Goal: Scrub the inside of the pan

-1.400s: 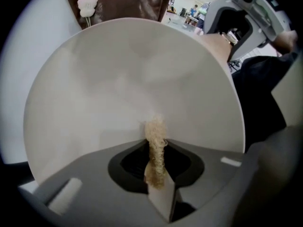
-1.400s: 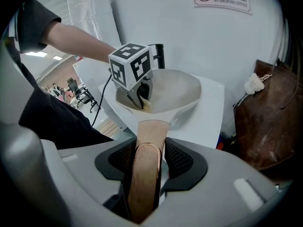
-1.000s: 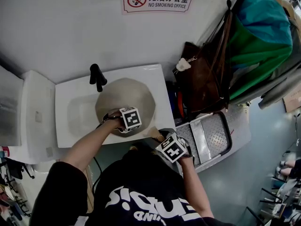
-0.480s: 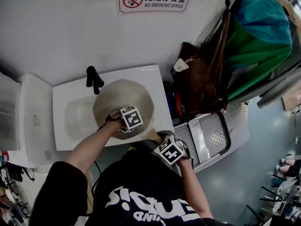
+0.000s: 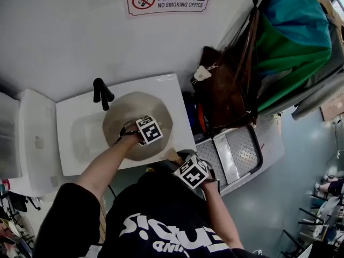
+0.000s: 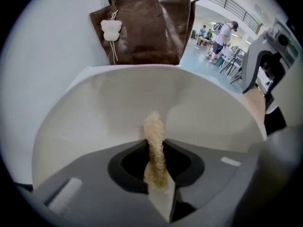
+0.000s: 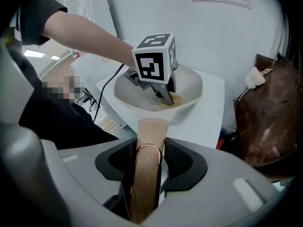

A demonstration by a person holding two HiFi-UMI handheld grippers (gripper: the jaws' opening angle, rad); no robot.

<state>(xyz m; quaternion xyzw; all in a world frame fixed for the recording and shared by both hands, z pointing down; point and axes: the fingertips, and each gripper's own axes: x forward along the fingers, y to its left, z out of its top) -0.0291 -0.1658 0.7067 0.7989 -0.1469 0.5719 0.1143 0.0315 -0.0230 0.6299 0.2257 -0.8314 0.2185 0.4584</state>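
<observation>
A beige pan (image 5: 119, 115) is held over a white sink, and its inner wall (image 6: 109, 108) fills the left gripper view. My left gripper (image 5: 145, 138) reaches down into the pan, shut on a tan fibrous scrub sponge (image 6: 155, 145) whose tip presses on the pan's inside. From the right gripper view, the left gripper (image 7: 165, 94) and the sponge (image 7: 176, 100) sit low in the pan (image 7: 189, 86). My right gripper (image 5: 181, 160) is at the near side, shut on the pan's wooden handle (image 7: 147, 164).
The white sink (image 5: 75, 138) has a black faucet (image 5: 100, 93) at its back. A brown leather bag (image 5: 223, 90) hangs close to the sink's right edge, with coloured clothes beyond it. A metal step platform (image 5: 236, 155) lies low on the right. A wall stands behind.
My left gripper has slid with the sponge across the pan's inside, away from the near rim. The right gripper and the handle have stayed put.
</observation>
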